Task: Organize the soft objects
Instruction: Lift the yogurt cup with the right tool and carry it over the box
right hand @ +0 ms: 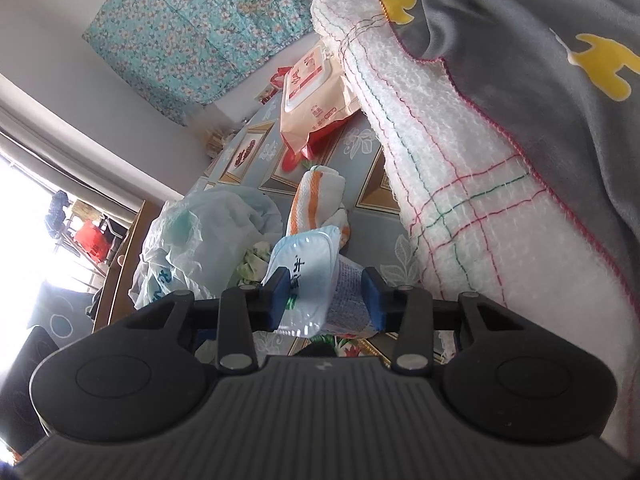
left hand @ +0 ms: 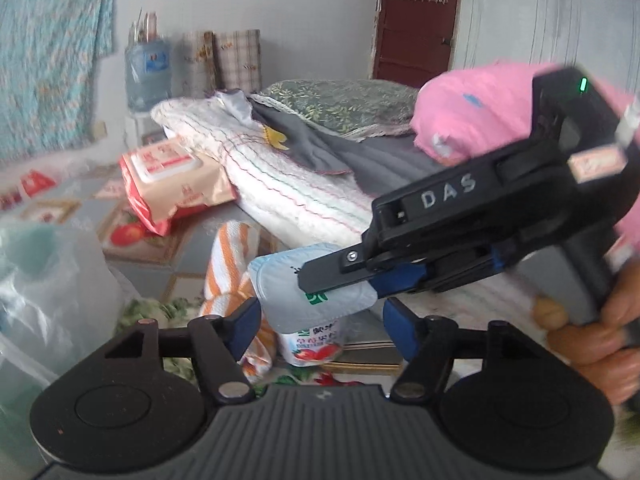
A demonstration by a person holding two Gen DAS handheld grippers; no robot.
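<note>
A pale blue tissue pack point(left hand: 304, 292) with a strawberry print on its lower end hangs above the patterned tablecloth point(left hand: 168, 256). My right gripper point(left hand: 336, 280) comes in from the right and is shut on the pack's upper part. In the right wrist view the same tissue pack point(right hand: 308, 276) sits squeezed between the blue pads of the right gripper point(right hand: 326, 296). My left gripper point(left hand: 322, 320) is open, its blue pads standing on either side of the pack's lower half with a gap to it.
An orange-striped towel point(left hand: 228, 264) lies just behind the pack. A white quilted blanket point(left hand: 280, 176) under a grey cloth point(left hand: 316, 148) fills the right side. A wet-wipes pack point(left hand: 168, 176) and a plastic bag point(left hand: 52, 280) lie left. A hand point(left hand: 592, 344) holds the right gripper.
</note>
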